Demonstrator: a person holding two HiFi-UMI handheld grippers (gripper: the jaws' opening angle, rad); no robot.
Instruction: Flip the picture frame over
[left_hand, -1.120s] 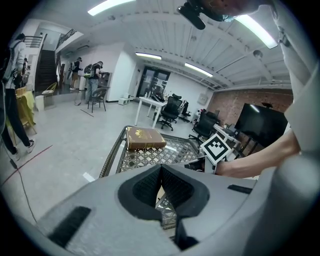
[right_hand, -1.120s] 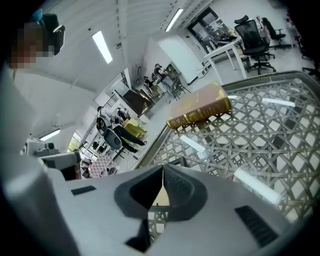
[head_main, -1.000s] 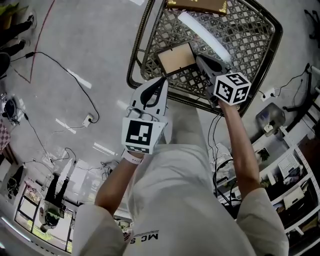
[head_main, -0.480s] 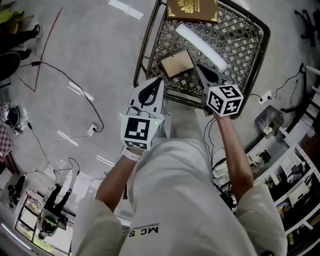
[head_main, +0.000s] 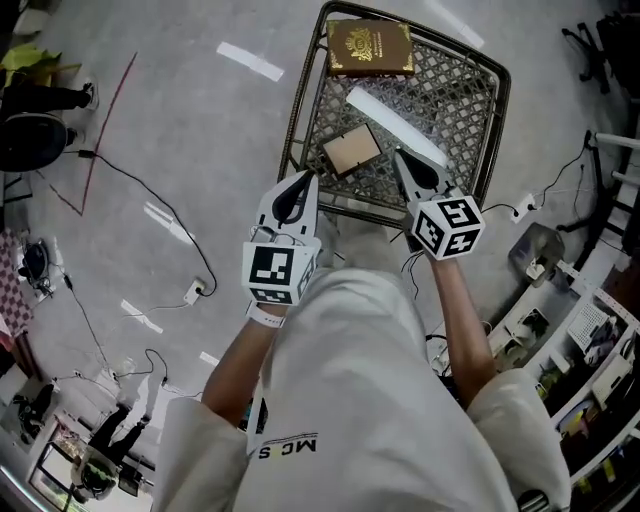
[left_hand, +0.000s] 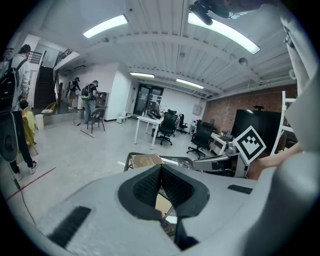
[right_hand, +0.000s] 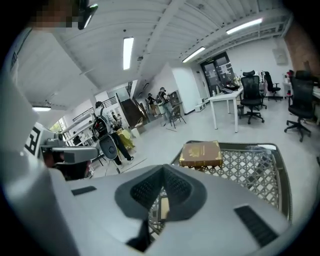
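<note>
A: On the lattice bench (head_main: 300, 95), where is the picture frame (head_main: 351, 150)?

B: Lying flat near the front edge, brown backing up, near both tong tips.

A: State of the tongs?

B: Left tongs (head_main: 303, 180): closed, nothing held. Right tongs (head_main: 400, 160): closed, nothing held. A brown book (head_main: 369, 47) lies at the far edge.
</note>
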